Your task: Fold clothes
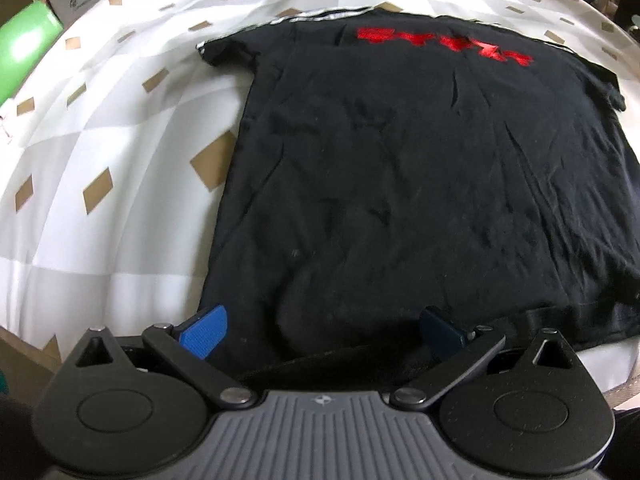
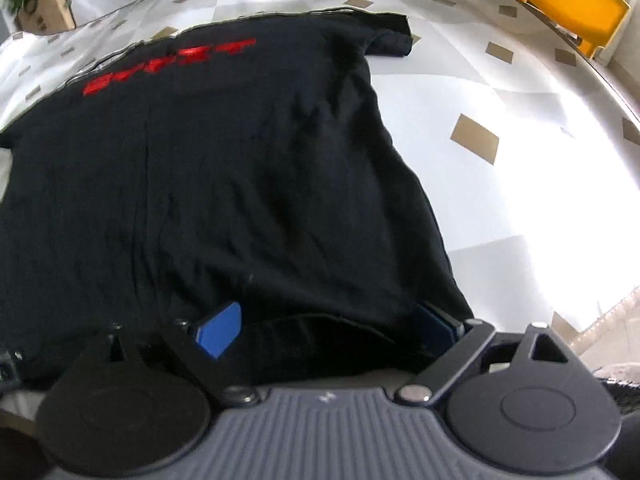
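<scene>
While it tilts steeply down over the near hem, the left gripper [image 1: 322, 330] stands wide with nothing pinched; the black T-shirt [image 1: 400, 168] lies flat on a white diamond-patterned sheet [image 1: 120, 140], its red lettering [image 1: 444, 46] at the far end. From the right wrist, the right gripper [image 2: 328, 332] likewise gapes over the hem, its blue pads [image 2: 220, 334] apart.

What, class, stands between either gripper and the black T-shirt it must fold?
Nothing visible. The black T-shirt lies spread on the patterned cloth; its near hem already sits between the open left gripper and the open right gripper.
</scene>
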Demonstrator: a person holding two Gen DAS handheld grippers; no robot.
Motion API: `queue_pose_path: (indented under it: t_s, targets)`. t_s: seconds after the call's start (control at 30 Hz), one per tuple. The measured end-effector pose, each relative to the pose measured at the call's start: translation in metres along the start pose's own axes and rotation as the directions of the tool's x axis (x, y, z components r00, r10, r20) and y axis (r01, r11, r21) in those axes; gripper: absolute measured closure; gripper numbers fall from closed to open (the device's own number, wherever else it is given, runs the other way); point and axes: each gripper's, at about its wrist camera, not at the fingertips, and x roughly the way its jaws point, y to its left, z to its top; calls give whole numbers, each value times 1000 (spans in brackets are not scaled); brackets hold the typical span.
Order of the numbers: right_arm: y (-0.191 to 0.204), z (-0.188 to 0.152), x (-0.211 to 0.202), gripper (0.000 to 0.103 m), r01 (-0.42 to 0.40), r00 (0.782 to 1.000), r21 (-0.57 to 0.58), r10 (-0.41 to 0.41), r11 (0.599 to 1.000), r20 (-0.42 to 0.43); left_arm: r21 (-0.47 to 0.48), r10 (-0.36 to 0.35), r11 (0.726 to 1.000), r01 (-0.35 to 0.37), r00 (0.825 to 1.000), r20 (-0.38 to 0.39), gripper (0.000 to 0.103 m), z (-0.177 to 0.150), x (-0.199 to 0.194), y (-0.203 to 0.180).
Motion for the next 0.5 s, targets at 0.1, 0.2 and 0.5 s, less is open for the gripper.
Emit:
queue_pose_path:
  t_s: [0.1,0.2,0.5]
  targets:
    - [-2,-2,-3,10,1,1000,-3,-1,1000,-14,-31,-14,999,14,1000,-18,0,0,0,6]
    - [-4,-4,-6,9,4,1000,-16,-5,1000,-31,-45,-22,999,21,999,-32,0,-2,0,9]
    - [-6,-9,-9,8,15,993,-33,-19,999,-116,-57,-46,997,42,997,-65,0,-8,-4,13]
